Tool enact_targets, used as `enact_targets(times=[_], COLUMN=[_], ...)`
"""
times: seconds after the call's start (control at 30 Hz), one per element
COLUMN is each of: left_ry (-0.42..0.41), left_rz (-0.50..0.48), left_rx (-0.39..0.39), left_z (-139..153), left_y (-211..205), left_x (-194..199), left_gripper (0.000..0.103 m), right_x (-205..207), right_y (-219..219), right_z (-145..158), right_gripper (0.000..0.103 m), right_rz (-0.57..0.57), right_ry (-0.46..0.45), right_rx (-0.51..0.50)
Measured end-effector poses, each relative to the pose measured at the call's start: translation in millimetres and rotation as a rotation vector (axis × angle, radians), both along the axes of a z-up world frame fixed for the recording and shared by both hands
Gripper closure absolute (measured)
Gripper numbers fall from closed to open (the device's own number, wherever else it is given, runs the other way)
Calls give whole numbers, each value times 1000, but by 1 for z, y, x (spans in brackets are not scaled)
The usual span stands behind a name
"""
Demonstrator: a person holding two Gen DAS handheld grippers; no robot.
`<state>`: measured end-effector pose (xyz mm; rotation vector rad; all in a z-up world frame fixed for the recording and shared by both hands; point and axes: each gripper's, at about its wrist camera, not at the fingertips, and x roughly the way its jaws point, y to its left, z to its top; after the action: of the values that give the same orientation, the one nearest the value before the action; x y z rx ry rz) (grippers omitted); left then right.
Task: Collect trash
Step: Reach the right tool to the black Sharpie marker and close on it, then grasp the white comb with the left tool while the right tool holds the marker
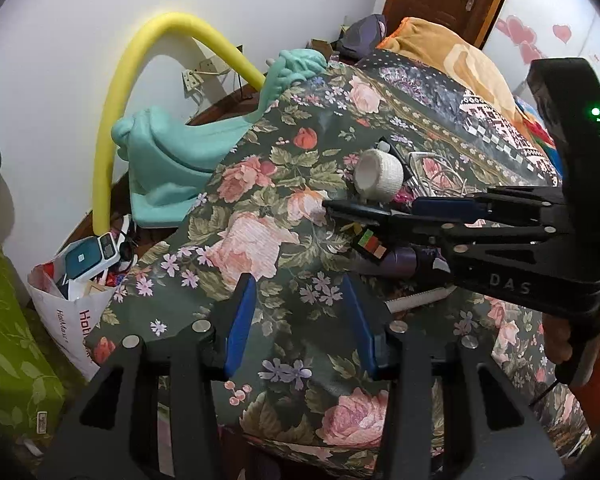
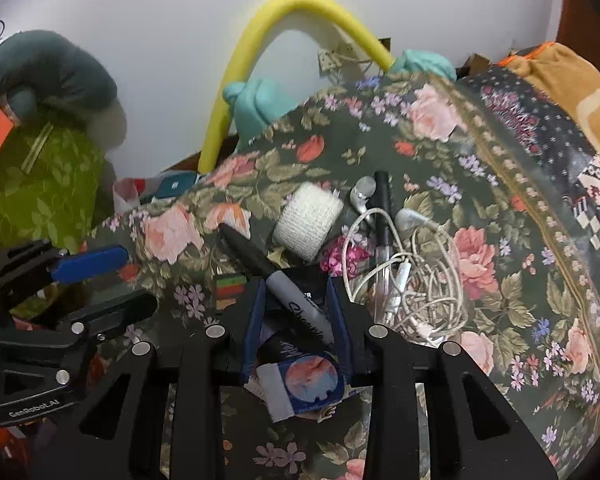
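1. The right gripper (image 2: 296,304) was set low over the floral bedspread (image 2: 440,128), its jaws at a middling gap with a black Sharpie marker (image 2: 276,272) lying slantwise between them; the pads did not clearly press it, so I judge this a grasp being lined up, not closed.
2. Under the marker, still between the jaws, lay a dark packet and a blue-and-white wrapper (image 2: 304,380), most likely the trash being sought.
3. The left gripper (image 1: 300,326) hovered over bare bedspread nearer the camera than the gauze roll (image 1: 380,174), jaws wide and holding nothing, probably kept clear to leave room for the other hand.
4. Taking the gauze roll as landmark: one tangle of white earphones (image 2: 412,280) lay just right of it, one black pen (image 2: 382,208) rested between roll and earphones, one pink foil scrap (image 2: 346,256) sat beside its lower edge, and one small striped card (image 2: 230,286) lay below-left.
5. Left of the roll and off the bed edge stood one white shopping bag (image 1: 66,312), open and already stuffed, which seemed the likely collecting place.
6. Counted: two grippers, one marker, one pen, one roll, one earphone set, one bag.
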<state>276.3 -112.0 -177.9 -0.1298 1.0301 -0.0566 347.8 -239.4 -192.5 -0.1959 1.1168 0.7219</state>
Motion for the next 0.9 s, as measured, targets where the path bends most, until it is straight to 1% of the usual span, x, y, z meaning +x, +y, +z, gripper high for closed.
enact_targets(times=[0.03,0.13,0.2,0.3,0.37,0.5,0.63,0.77,0.83,0.9], left_ry=[1,9,19,33,42,64,88,155,170,175], left_rz=[-1,-5,-10,-24,-43,-89,-160,-210,-228,-246], left_rx=[1,-3,-16,-31,-35,-28,-49,-51,-32,-29], left_z=[0,0,0,1,1,0,-5,-20,-25,-28], left_y=[0,-1,-2,-4,-7,-18,-36,-55,-63,-69], left_x=[0,-1,-1,-3,-2,2,11,27,31,34], left_gripper=[58,58,58,58,58,58,58,58,58,58], right_x=[0,-4,-10,-17,-20,-27,-33,-41,-44,-49], right_y=[-1,-1,1,1,-3,-28,-60,-88,-105,-116], right_z=[-1,2,5,11,18,41,57,53,41,29], right_gripper=[83,89,92,92,92,92,92,92,92,92], right_rz=[-3,24,41,43,20,-61,-148,-211,-253,-290], right_ry=[1,13,8,12,6,-26,-64,-50,-22,-5], right_rx=[4,20,25,58,74,125,121,113,86,56])
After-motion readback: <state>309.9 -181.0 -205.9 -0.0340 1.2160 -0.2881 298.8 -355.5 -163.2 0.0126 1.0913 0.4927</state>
